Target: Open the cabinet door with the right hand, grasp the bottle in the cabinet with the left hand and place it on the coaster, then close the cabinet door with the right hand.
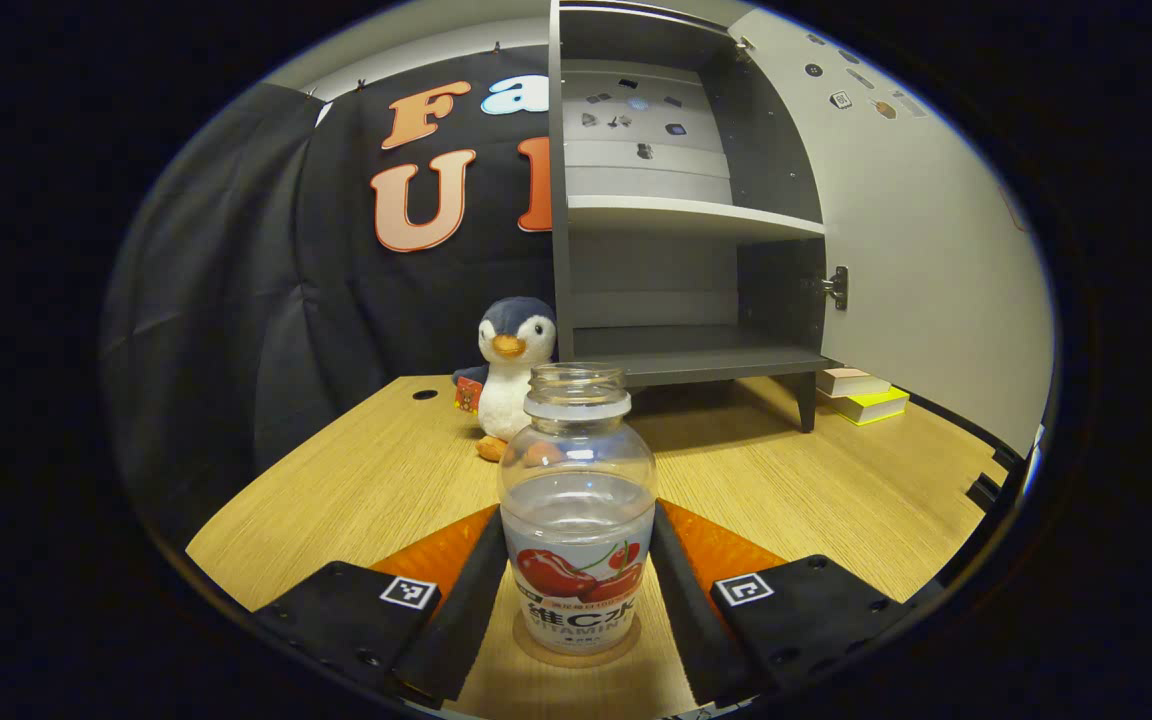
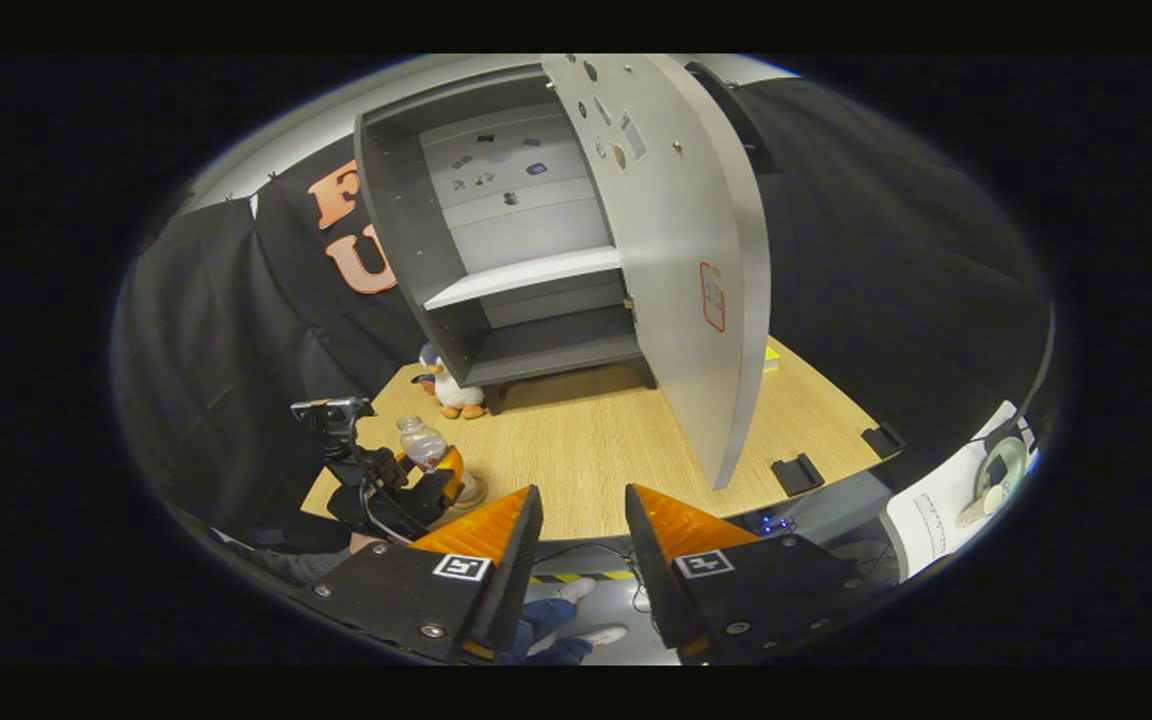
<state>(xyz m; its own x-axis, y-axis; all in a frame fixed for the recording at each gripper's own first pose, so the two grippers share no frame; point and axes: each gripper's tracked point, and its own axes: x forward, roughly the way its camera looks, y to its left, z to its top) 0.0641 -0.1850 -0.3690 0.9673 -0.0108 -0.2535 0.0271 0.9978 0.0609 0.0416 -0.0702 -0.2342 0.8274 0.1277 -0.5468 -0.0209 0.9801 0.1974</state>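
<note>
bottle (image 1: 577,510) stands on the coaster (image 1: 576,650), between the left gripper (image 1: 576,590) fingers.
whether the fingers press on it i cannot tell. right gripper (image 2: 581,535) hangs released before the open cabinet door (image 2: 686,280). risk: pulling the left gripper back crooked could topple the uncapped bottle on the desk (image 1: 796,480).
</note>
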